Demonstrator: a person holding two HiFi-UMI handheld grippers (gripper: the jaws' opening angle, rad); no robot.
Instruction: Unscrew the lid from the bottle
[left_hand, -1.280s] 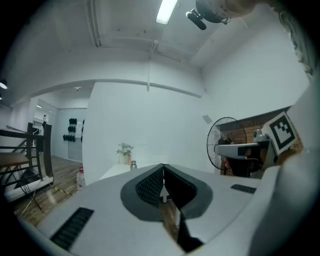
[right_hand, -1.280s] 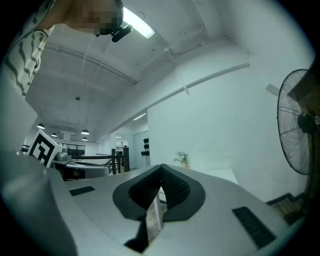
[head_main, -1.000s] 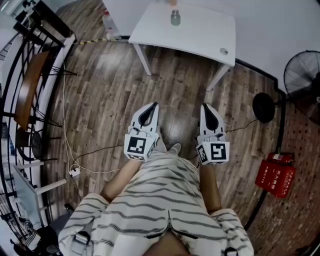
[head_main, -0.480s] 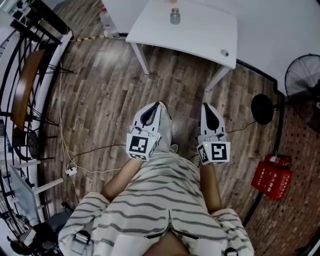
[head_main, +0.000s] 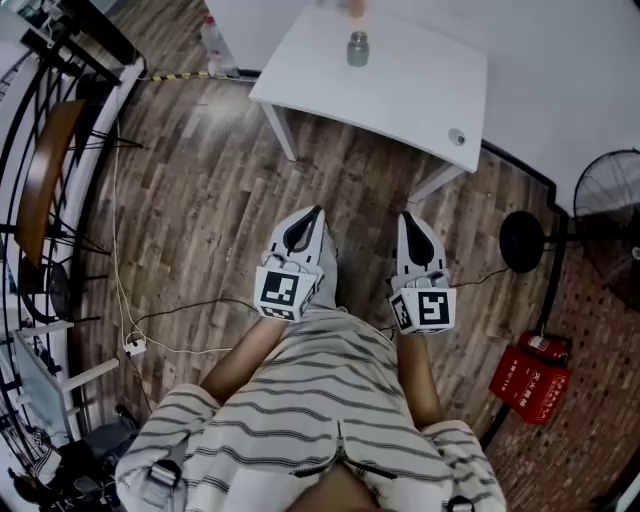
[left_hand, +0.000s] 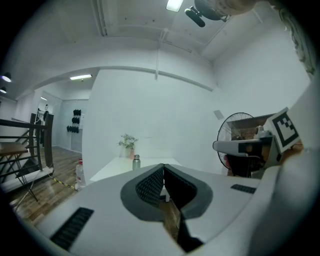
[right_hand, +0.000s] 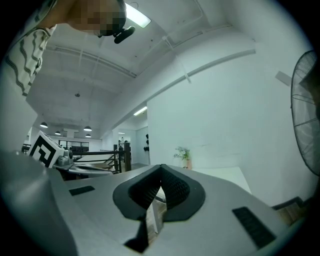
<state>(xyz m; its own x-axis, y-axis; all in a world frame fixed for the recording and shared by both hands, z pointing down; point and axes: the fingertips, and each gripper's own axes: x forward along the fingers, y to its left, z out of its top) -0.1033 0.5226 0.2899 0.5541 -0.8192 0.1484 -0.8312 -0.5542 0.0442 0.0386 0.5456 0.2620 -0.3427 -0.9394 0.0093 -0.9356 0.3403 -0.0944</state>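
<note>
Head view: a person (head_main: 320, 410) in a striped top is standing on a wood floor (head_main: 200, 200), holding the left tool (head_main: 313, 214) and right tool (head_main: 408, 216) side by side in front of the body. Both are pointing toward a white table (head_main: 410, 75) well ahead. The bottle (head_main: 357, 50) is standing upright near the table's far edge, its lid (head_main: 357, 36) apparently screwed on.

Left tool view: the left tool's (left_hand: 163, 168) jaws are pressing together on nothing. The bottle (left_hand: 136, 162) is showing small beyond them, beside a potted plant (left_hand: 128, 142).

Right tool view: the right tool's (right_hand: 161, 171) jaws are likewise meeting, empty, with only the table and plant showing ahead.

Both tools are probably being carried closed because the bottle is sitting out of reach.
</note>
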